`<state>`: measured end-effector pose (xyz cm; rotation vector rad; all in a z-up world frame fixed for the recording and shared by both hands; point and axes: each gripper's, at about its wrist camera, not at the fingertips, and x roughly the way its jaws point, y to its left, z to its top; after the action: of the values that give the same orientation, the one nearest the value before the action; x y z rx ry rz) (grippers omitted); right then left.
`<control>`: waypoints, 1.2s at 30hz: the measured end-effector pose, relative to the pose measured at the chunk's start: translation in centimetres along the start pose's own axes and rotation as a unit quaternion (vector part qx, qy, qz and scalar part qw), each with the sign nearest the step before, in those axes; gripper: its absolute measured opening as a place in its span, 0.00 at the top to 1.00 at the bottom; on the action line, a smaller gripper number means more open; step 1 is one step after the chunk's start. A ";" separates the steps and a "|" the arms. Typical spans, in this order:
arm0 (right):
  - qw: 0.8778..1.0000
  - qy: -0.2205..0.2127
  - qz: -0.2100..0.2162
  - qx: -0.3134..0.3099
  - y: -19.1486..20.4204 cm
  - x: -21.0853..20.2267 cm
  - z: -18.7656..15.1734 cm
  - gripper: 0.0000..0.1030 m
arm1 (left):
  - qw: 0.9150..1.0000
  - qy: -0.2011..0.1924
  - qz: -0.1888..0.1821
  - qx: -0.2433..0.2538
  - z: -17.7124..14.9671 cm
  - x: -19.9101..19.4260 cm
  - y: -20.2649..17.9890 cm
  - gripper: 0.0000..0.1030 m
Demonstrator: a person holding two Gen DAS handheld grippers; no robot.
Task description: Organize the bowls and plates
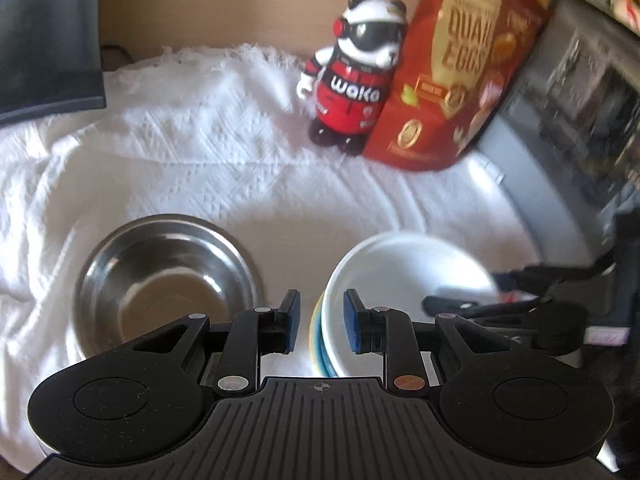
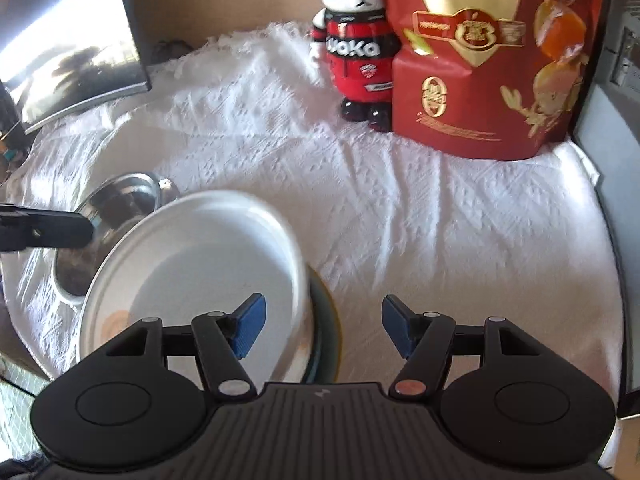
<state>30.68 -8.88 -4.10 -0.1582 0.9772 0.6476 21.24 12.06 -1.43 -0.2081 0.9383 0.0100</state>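
A white plate (image 1: 408, 264) tops a small stack with blue and yellow rims (image 1: 318, 344), on a white cloth. A steel bowl (image 1: 160, 276) sits left of the stack. My left gripper (image 1: 320, 320) is open, its jaws straddling the stack's left rim without gripping. In the right wrist view the white plate (image 2: 192, 268) lies over a dark green-rimmed plate (image 2: 326, 320), with the steel bowl (image 2: 116, 204) behind it. My right gripper (image 2: 322, 328) is open and empty, its jaws on either side of the stack's right edge. The left gripper's finger (image 2: 44, 228) shows at the left.
A panda figurine (image 1: 354, 76) and a red quail eggs bag (image 1: 460, 68) stand at the back of the white cloth (image 1: 208, 152). A dark appliance (image 1: 580, 120) lines the right side. A dark monitor (image 1: 44, 40) stands at the back left.
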 end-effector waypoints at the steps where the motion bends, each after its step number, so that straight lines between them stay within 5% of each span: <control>1: 1.000 0.000 -0.001 -0.003 0.1 0.1 -0.1 0.37 | 1.000 0.002 0.017 0.006 -0.2 0.2 -0.2 0.75; 3: 1.000 -0.002 -0.009 -0.002 -0.1 0.3 -0.2 0.37 | 0.999 0.013 0.035 0.004 -0.4 0.9 -0.2 0.75; 10: 0.999 -0.013 -0.038 0.006 -1.6 0.5 -0.4 0.34 | 0.998 0.026 -0.004 -0.059 -0.3 1.7 0.6 0.69; 18: 0.999 0.018 -0.028 0.026 -2.3 1.9 -1.2 0.33 | 0.998 0.038 -0.009 -0.051 -0.6 2.4 -0.1 0.62; 36: 0.985 0.088 0.108 0.106 -1.7 4.1 -2.8 0.33 | 0.994 0.093 0.005 -0.057 -2.0 6.1 -0.1 0.62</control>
<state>31.28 -9.58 -9.29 0.0816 1.2372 0.7321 23.21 11.10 -7.45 -0.3149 1.1262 0.0548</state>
